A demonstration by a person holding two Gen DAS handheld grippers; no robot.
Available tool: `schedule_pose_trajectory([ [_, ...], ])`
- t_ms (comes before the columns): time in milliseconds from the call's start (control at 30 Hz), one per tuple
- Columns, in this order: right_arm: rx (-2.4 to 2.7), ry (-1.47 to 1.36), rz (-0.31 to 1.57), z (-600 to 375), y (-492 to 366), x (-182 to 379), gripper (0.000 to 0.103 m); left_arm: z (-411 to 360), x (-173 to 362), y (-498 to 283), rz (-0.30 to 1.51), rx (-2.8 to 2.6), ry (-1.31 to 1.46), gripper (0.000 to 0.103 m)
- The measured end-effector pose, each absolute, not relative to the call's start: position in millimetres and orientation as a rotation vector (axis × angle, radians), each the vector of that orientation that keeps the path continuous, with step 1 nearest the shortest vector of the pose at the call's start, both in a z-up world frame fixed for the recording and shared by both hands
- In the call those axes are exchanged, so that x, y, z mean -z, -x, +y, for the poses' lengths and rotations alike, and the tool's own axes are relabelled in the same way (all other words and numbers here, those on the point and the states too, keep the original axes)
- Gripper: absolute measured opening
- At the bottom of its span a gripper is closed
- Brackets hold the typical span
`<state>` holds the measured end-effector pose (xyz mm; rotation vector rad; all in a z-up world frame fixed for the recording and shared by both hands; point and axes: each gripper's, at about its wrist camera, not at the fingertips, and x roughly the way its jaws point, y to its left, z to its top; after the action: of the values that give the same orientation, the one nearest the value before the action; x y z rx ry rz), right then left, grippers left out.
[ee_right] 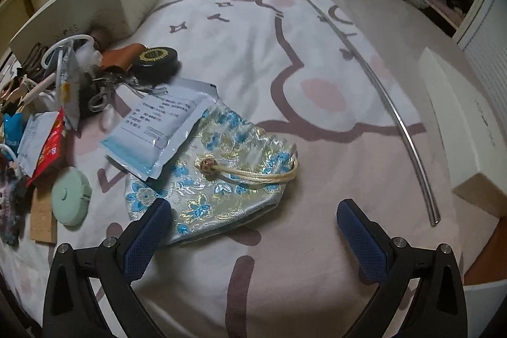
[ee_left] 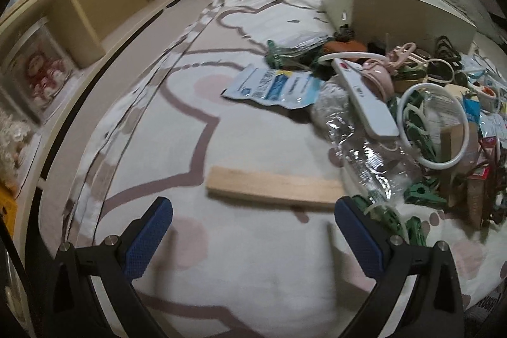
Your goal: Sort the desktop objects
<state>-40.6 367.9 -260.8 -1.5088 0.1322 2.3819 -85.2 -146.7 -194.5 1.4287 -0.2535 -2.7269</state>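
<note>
The left gripper (ee_left: 253, 227), with its blue textured pads spread wide and nothing between them, is hovering over a pale cartoon-print bedsheet (ee_left: 177, 129). A flat strip of light-coloured wood (ee_left: 274, 186) is lying on the sheet just ahead of the fingertips, nearer the right finger than the left — apart from both. Beyond it, a crumpled clear plastic bottle (ee_left: 364, 148) is resting at the edge of a mixed heap, with a long white plastic remote-like bar (ee_left: 364, 97) leaning across it, a white plastic ring (ee_left: 434, 125) beside that, and green plastic clothes pegs (ee_left: 424, 194) scattered close to the right finger. A blue-and-white printed foil pouch (ee_left: 272, 86) is lying farther off, and a cream cardboard box (ee_left: 396, 8) is standing behind the heap.

The right gripper (ee_right: 253, 227) is likewise gaping open and gripping nothing. A silvery brocade drawstring pouch with blue flowers (ee_right: 218, 179) is lying just ahead, its near corner touching or overlapping the left finger in the view. A white-and-blue sealed packet (ee_right: 158, 129) is overlapping the pouch's far side; a mint-green round case (ee_right: 71, 200) is sitting to the left. A long metal telescopic back scratcher (ee_right: 380, 91) is stretching along the right, beside a white flat box (ee_right: 465, 132).
</note>
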Motion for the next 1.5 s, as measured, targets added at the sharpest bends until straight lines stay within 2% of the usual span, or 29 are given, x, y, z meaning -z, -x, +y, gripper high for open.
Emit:
schedule_pose_trajectory([
  [233,-2.376,1.539,0.202,371,39,272,0.103,-136,203,93,-0.325,2.777,-1.434,0.103],
  [400,-2.400,1.552,0.144,368,41,276,0.103,-136,212,102,-0.356,2.761,-1.446,0.103],
  [767,-2.440,1.532,0.061,362,45,277,0.103,-145,220,110,-0.286,2.762,-1.499,0.103],
  [1433,-2.397,1.535,0.076,359,57,270,0.103,-147,229,108,-0.228,2.766,-1.467,0.103],
  [1500,-2.379,1.544,0.058,355,59,267,0.100,-146,229,107,-0.229,2.766,-1.462,0.103],
])
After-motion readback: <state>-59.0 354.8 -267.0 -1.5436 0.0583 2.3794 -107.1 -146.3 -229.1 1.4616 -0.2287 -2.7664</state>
